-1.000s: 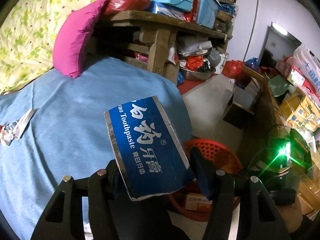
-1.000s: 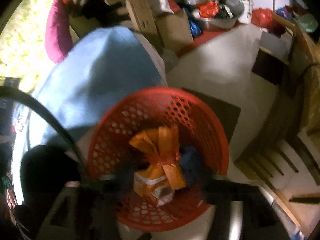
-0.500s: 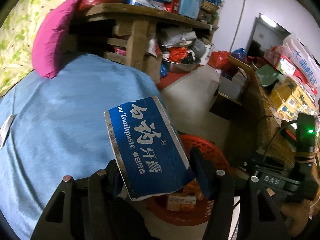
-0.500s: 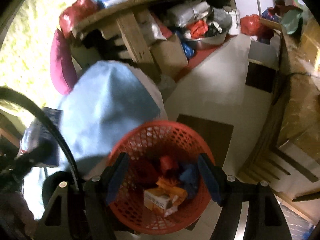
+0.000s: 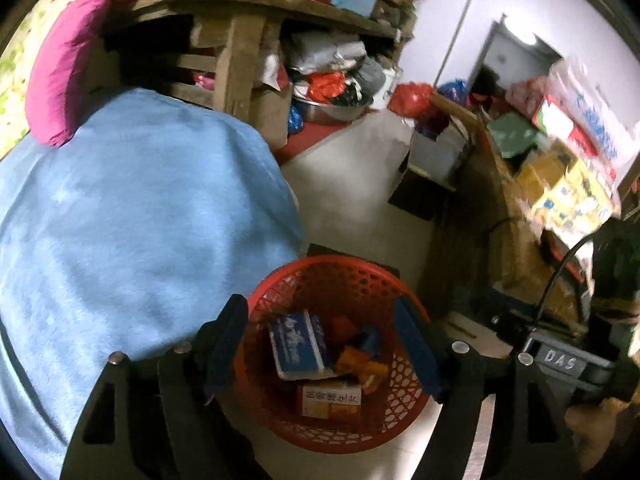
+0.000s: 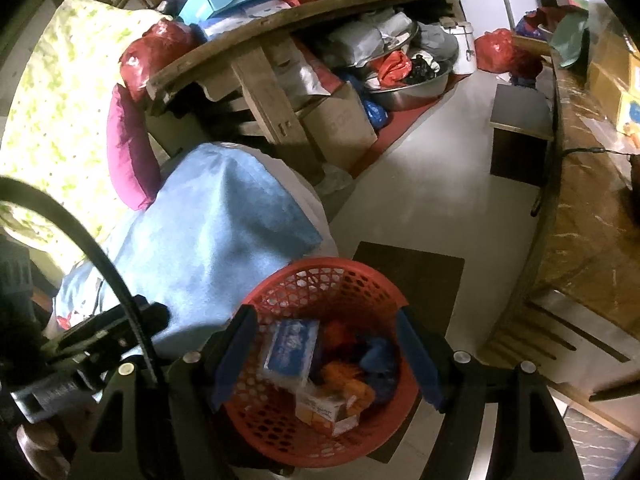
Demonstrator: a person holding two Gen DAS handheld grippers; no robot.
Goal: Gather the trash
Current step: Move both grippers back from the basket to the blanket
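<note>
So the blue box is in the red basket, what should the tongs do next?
Probably lift the left tongs away toward the bed. The blue toothpaste box already lies in the red basket; the jaws are opening with nothing between them, and the right tongs are empty too.

Light: dim room, lit mainly by a ceiling lamp point(image 5: 530, 40) glowing in the far doorway.
Glare: floral sheet point(image 6: 60, 120) washed out to pale yellow.
Shadows: deep under the wooden shelf point(image 5: 240, 4).
Blur: boxes point(image 5: 568, 184) at right smeared.
Distortion: fisheye bends shelf edges; corners black.
</note>
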